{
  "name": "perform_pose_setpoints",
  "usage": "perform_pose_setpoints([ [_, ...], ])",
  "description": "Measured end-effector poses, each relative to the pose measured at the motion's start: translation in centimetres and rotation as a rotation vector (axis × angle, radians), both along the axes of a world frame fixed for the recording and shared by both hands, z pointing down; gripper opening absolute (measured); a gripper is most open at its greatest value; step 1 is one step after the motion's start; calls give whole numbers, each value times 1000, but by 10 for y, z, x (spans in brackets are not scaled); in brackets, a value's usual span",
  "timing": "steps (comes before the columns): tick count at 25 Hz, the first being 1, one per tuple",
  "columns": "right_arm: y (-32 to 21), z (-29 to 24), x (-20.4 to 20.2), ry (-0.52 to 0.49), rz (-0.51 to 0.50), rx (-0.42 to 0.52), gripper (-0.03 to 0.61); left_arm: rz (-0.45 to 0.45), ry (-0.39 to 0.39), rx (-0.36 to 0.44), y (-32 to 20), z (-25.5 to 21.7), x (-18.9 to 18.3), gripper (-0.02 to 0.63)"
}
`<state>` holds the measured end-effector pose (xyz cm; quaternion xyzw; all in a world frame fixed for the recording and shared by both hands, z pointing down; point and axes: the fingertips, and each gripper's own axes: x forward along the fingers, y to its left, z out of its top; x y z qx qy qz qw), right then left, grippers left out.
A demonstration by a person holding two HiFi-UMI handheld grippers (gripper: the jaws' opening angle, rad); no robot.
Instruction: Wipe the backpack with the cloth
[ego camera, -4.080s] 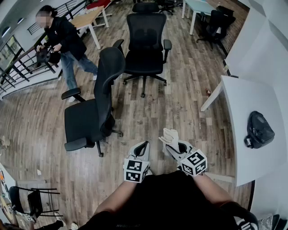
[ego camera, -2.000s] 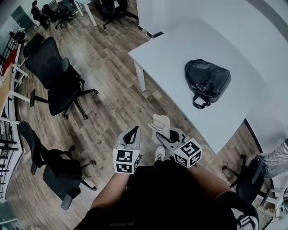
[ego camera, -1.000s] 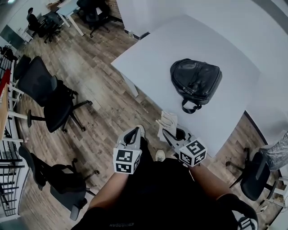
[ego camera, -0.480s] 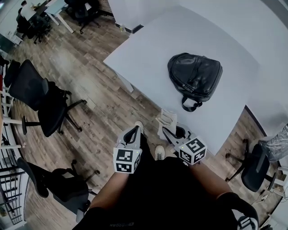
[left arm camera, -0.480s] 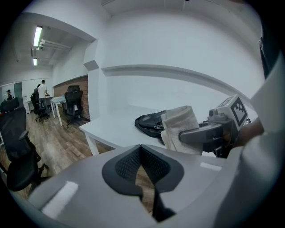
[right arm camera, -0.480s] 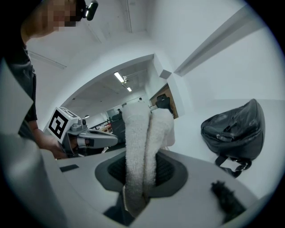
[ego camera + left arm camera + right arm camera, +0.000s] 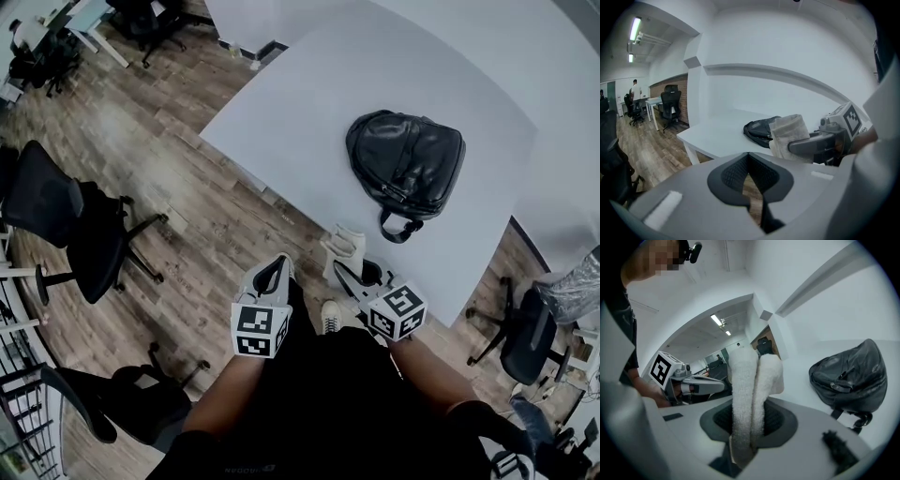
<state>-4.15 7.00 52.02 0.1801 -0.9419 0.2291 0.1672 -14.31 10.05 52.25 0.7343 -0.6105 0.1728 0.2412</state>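
Nearest the camera, the person's forearms reached forward, each hand carrying a gripper, with a pale shoe (image 7: 330, 317) visible on the floor between them. The left gripper (image 7: 273, 271) had its jaws closed tip to tip with nothing between them, and it was held over the wooden floor (image 7: 197, 234). The right gripper (image 7: 350, 273) had its jaws clamped on the folded pale cloth (image 7: 344, 246), which stood upright out of the pads near the front edge of the white table (image 7: 300, 103). Farther on, the black backpack (image 7: 405, 165) lay flat on the table, well apart from the cloth, with its carry loop turned toward the person. Beyond, at left, a black office chair (image 7: 56, 220) stood on the floor.
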Motion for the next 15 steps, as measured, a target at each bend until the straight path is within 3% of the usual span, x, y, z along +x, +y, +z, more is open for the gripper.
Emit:
perform_pose_setpoints([
  [9, -49, -17, -35, 13, 105, 29, 95, 88, 6, 20, -54, -13, -43, 6],
  [15, -81, -46, -46, 13, 187, 78, 95, 195, 14, 73, -97, -34, -50, 6],
])
